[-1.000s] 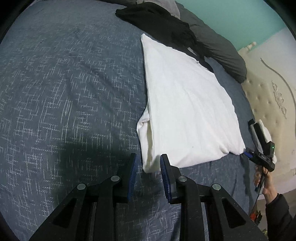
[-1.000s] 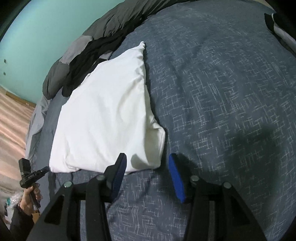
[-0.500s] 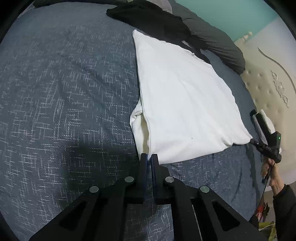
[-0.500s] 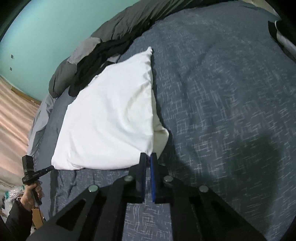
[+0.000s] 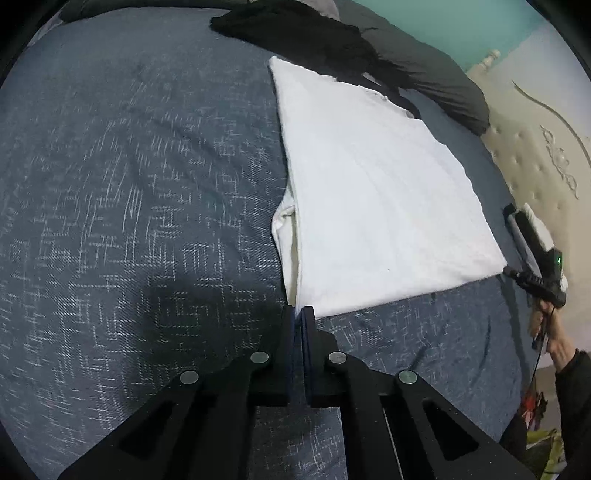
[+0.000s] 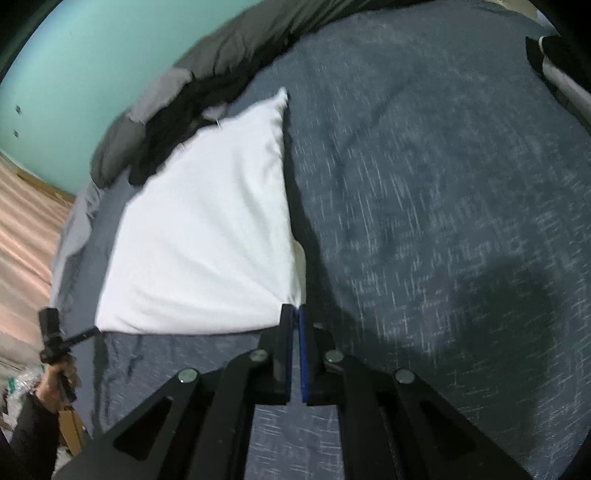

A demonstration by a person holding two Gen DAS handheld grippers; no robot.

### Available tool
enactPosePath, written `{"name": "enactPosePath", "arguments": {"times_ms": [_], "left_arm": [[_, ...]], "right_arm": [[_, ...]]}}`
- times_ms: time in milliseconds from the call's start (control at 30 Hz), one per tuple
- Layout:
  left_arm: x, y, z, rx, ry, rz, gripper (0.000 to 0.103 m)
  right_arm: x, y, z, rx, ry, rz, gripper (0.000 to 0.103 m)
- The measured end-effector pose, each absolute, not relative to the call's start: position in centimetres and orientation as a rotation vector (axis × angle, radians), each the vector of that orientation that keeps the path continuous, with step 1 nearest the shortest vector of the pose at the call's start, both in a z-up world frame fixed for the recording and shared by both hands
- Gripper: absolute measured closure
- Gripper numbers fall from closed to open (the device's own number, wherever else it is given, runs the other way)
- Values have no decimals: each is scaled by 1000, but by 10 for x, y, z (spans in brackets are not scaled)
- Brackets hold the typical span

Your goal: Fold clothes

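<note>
A white garment (image 5: 376, 192), soft knit folded into a rough rectangle with a tucked layer showing along one side, lay flat on the bedspread (image 5: 129, 192), a dark blue weave flecked with pale crosshatch, close to its near edge; beyond it a black garment (image 5: 306, 33) and a grey padded quilt (image 5: 443, 77) were heaped toward the far edge. The left gripper (image 5: 298, 314), black with blue pads, was pinched on one near corner of the white garment, jaws together on the cloth; the right gripper (image 6: 295, 312) was clamped on the other near corner, the fabric drawn into small gathers there. The left wrist view alone showed a cream tufted headboard (image 5: 535, 155) and the right hand (image 5: 550, 332) gripping its handle; the right wrist view alone showed a teal wall (image 6: 92, 55), pinkish floor (image 6: 22, 229) and the left hand (image 6: 55, 380) in a dark sleeve; it was blurred. A second earlier both pairs of jaws stood apart just short of the corners; they have since closed onto them, and the near edge lay stretched straighter between them.
</note>
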State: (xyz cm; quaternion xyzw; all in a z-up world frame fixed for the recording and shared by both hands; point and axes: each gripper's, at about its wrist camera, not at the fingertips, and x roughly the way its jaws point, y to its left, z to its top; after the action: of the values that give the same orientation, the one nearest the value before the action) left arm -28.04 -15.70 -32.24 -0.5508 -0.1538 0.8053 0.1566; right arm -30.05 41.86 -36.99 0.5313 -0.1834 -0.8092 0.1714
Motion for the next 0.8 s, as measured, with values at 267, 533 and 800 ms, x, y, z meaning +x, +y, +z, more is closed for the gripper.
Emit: {"name": "enactPosePath", "arguments": {"times_ms": [267,533,800], "left_arm": [[-277,-157,-320,-1542,-538,2323,97],[-268,-157,-316,-1559,-527,2403,79],[-277,-148,-312,-1547,-497,2439,72]], "right_arm": [[-304,427,-380,1476,-623,-2307,98],[-306,430,-384,1463,-730,-2296,63],[-309,421,-385,1473,-747,-2289,54]]}}
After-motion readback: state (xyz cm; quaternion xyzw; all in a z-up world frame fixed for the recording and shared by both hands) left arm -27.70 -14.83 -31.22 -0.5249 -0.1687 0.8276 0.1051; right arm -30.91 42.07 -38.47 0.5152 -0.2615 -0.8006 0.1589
